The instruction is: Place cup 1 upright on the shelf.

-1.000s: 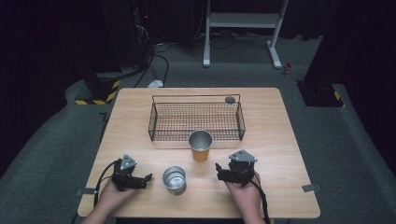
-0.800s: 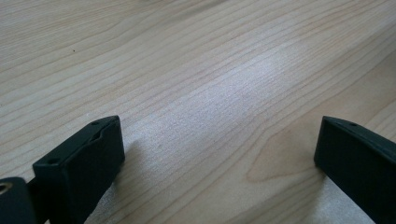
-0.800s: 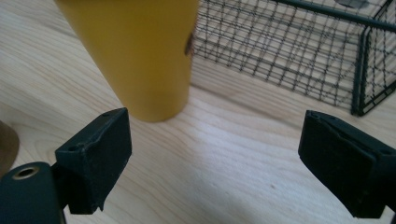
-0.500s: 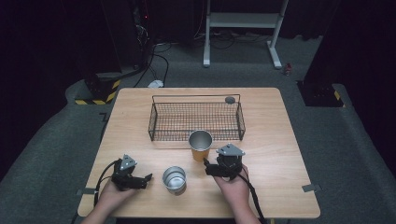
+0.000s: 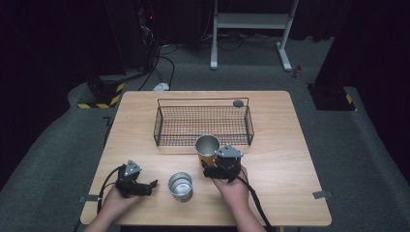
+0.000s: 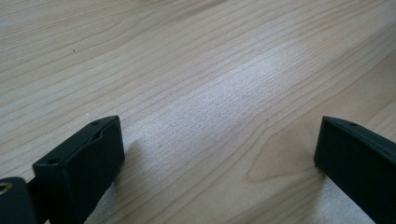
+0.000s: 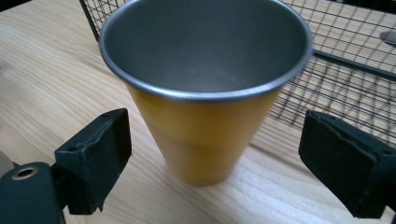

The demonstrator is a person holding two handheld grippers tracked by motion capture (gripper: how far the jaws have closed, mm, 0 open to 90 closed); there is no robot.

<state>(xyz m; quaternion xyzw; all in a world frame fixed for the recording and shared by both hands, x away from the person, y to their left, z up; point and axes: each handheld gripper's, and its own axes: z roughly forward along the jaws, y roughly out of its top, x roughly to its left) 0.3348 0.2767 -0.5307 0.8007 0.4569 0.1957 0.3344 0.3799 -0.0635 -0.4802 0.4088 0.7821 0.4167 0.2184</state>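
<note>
Where the tabletop [image 5: 290, 159] meets the wire basket [image 5: 203, 123], an upright orange cup [image 7: 201, 126] stands between the right hand-held gripper's [image 7: 215, 158] parted jaws, untouched; the left hand-held gripper [image 6: 219, 163] rests apart, jaws wide.

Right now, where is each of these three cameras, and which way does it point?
High view: above the person's side, facing forward and down on the table; both hands and tongs show.
Left gripper view: rides the left tongs, low over bare wood; its open jaws show.
Right gripper view: rides the right tongs, facing the orange cup and wire basket, both also in the high view.
</note>
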